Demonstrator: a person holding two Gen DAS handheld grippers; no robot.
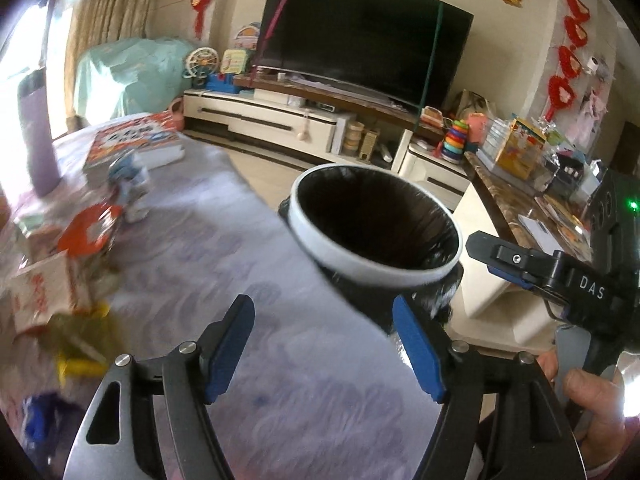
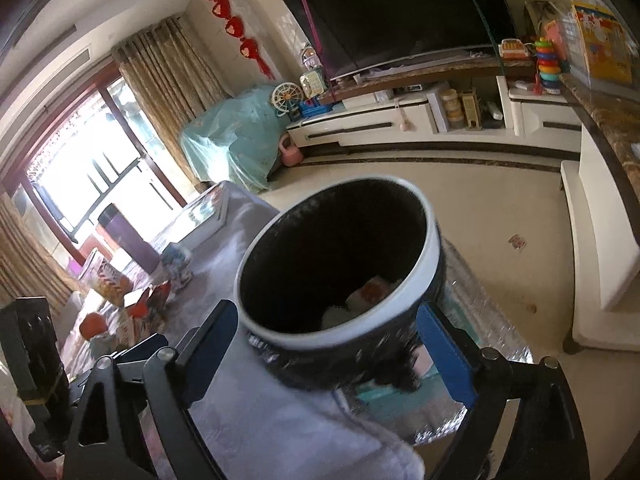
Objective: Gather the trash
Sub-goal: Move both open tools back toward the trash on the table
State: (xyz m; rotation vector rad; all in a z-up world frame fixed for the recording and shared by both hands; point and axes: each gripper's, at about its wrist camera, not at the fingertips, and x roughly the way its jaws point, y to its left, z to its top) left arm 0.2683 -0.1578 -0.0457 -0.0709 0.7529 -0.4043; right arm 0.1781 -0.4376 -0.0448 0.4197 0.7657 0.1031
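Note:
A round trash bin (image 1: pixel 374 220) with a white rim and a black liner stands tilted in view at the right edge of the lavender-covered table (image 1: pixel 248 264). My left gripper (image 1: pixel 324 350) is open just short of it, nothing between its blue pads. In the right wrist view the bin (image 2: pixel 340 260) fills the gap ahead of my right gripper (image 2: pixel 326 348), whose jaws stand wide at either side of its wall without pressing. White and orange scraps (image 2: pixel 368 296) lie inside. Loose trash sits on the table's left: an orange wrapper (image 1: pixel 90 228), a paper carton (image 1: pixel 44 292), a yellow piece (image 1: pixel 76 360).
A purple bottle (image 1: pixel 36 136) and a picture book (image 1: pixel 132 140) stand at the table's far end. A TV (image 1: pixel 360 36) on a white cabinet (image 1: pixel 260 120) lines the far wall. A marble-topped counter (image 1: pixel 520 200) with boxes runs along the right. Pale floor (image 2: pixel 500 200) lies between.

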